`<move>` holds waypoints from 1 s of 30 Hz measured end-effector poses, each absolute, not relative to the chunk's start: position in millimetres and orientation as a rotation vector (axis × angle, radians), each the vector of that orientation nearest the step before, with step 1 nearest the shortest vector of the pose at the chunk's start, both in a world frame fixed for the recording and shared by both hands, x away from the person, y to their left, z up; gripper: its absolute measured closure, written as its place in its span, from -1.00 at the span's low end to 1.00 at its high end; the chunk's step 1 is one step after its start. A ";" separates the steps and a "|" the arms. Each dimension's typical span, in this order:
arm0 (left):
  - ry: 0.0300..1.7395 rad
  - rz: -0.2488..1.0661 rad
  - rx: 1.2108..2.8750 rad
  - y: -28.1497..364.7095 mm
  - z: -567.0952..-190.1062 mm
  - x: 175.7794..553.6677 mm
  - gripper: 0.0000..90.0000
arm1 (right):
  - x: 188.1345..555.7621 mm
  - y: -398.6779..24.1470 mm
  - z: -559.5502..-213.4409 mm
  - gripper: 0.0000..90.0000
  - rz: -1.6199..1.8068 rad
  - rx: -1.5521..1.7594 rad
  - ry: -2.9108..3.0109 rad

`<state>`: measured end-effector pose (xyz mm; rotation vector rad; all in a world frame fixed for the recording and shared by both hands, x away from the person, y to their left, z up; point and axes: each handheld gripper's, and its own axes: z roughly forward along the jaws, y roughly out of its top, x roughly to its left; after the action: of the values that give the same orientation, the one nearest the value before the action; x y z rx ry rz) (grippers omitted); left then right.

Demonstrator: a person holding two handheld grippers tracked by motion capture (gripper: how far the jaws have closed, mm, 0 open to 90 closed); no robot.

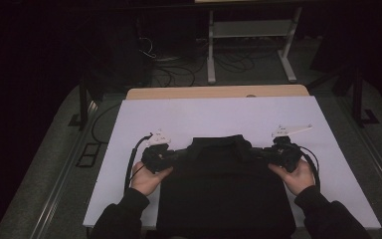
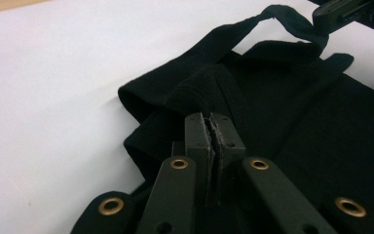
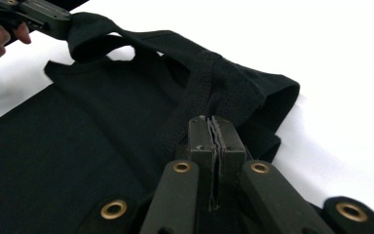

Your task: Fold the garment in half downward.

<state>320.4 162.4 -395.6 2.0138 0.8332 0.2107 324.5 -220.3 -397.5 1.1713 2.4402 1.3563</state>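
The black tote bag [image 1: 226, 191] lies flat on the white bench [image 1: 129, 164], near the person's edge. The left gripper [image 2: 213, 127] is pinching the bag's top left corner by the strap seam; the right gripper [image 3: 214, 130] is pinching the top right corner likewise. I'd worry the thin fold slips from either pinch if the hands pull apart unevenly, and the loose handle [image 2: 282, 19] could snag the opposite gripper.
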 end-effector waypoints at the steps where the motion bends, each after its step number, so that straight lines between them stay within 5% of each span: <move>1: 0.832 0.202 2.018 163.2 -396.3 319.5 0.91 | 322.8 -220.1 -397.4 0.94 1.354 1.172 2.444; 30: 0.814 0.132 2.026 167.9 -399.4 278.2 0.91 | 282.8 -225.9 -399.2 0.94 1.385 1.171 2.499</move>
<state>278.2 167.9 -399.4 2.0265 0.8139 0.1322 282.8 -225.9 -399.2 1.1710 2.4992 1.3853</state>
